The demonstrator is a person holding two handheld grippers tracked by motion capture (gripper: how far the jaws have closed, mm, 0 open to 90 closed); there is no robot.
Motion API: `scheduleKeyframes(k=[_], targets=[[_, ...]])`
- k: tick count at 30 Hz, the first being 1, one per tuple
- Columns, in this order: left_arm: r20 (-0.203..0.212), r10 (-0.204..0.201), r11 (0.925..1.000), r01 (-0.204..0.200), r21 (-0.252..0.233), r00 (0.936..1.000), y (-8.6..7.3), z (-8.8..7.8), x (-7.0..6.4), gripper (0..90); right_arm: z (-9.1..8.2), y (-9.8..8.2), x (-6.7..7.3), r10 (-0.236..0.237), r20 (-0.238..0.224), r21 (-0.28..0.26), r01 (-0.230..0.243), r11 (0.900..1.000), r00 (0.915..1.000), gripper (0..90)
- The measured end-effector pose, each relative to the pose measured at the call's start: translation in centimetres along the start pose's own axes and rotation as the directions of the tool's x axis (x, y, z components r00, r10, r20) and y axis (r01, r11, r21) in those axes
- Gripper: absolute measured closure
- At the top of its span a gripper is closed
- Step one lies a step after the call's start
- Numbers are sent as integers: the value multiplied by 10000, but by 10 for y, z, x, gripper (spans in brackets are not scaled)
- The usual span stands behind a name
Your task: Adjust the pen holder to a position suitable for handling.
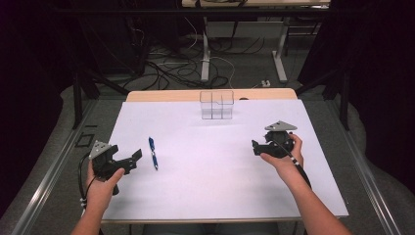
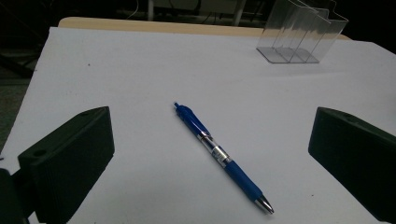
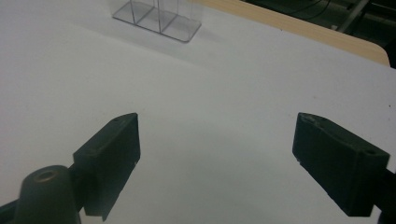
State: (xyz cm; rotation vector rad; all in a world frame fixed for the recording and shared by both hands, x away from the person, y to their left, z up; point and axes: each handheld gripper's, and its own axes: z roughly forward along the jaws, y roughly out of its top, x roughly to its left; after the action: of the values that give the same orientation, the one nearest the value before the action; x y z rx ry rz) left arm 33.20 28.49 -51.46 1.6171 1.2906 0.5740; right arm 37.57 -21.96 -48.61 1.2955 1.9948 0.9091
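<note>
A blue click pen [image 1: 153, 152] lies flat on the white table top [image 1: 205, 186], left of the middle. In the left gripper view the pen [image 2: 222, 156] lies between and ahead of the wide-apart jaws, its metal tip toward the camera. My left gripper [image 1: 131, 157] is open, just left of the pen, not touching it. A clear plastic holder [image 1: 217, 104] with several compartments stands at the table's far edge; it also appears as the holder [image 2: 301, 32] and the holder [image 3: 156, 16]. My right gripper [image 1: 255, 146] is open over bare table at the right.
The white sheet covers a wooden table whose bare edge [image 1: 166, 94] shows at the back. Beyond it are table legs [image 1: 205, 58] and loose cables on the floor [image 1: 171, 68]. Dark curtains close in both sides.
</note>
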Motion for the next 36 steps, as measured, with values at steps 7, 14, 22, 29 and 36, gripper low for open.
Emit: scheduleKeyframes(k=[7,14,22,29,36], targets=[[23,44,10000,-44,-36,10000,-1,0,-1,1,7,16,1,-375,-359,-93,372,9993,9987,235],[58,34,10000,-34,31,10000,-1,0,-1,1,15,27,4,-834,-616,-141,827,9965,9946,308],[97,51,9999,-52,158,9999,-2,1,-1,1,23,42,9,-1259,-853,247,1284,9914,9884,351],[192,148,9995,-153,259,9997,-3,3,-2,1,30,55,16,-1896,-1350,478,1975,9791,9725,378],[212,141,9995,-147,294,9997,-3,2,-2,1,39,66,26,-2795,-1497,442,2888,9564,9484,375]])
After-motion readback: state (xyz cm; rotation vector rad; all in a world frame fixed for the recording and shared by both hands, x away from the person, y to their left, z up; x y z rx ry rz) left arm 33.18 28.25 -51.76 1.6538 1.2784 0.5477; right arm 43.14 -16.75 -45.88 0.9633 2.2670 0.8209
